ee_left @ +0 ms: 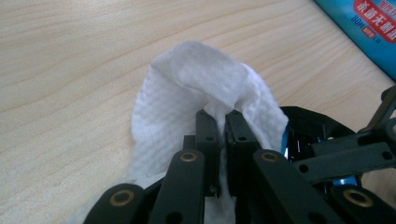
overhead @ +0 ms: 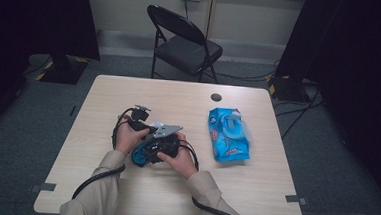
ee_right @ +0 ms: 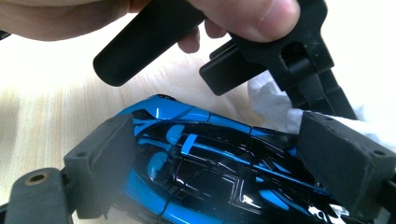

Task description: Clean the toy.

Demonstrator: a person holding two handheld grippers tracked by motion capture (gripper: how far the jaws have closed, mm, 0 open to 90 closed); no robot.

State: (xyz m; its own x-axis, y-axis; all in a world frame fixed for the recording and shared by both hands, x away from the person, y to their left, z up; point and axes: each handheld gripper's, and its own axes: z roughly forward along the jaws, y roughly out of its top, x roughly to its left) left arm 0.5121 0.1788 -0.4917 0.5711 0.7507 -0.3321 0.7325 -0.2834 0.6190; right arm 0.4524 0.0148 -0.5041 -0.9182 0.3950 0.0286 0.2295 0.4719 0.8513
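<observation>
One toy car (ee_right: 205,163), glossy blue with black panels, sits on the table (overhead: 123,193) between both hands, left of one blue wipe pack (overhead: 229,135). The right gripper (ee_right: 224,163) stands wide, its pads clamped on the car's sides. The left gripper (ee_left: 223,126) is closed tight on one white textured wipe (ee_left: 187,84), just beside the car.

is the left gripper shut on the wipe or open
Shut on it: in the left gripper view the left gripper has its jaws pinched together with the white wipe bunched between them.
</observation>
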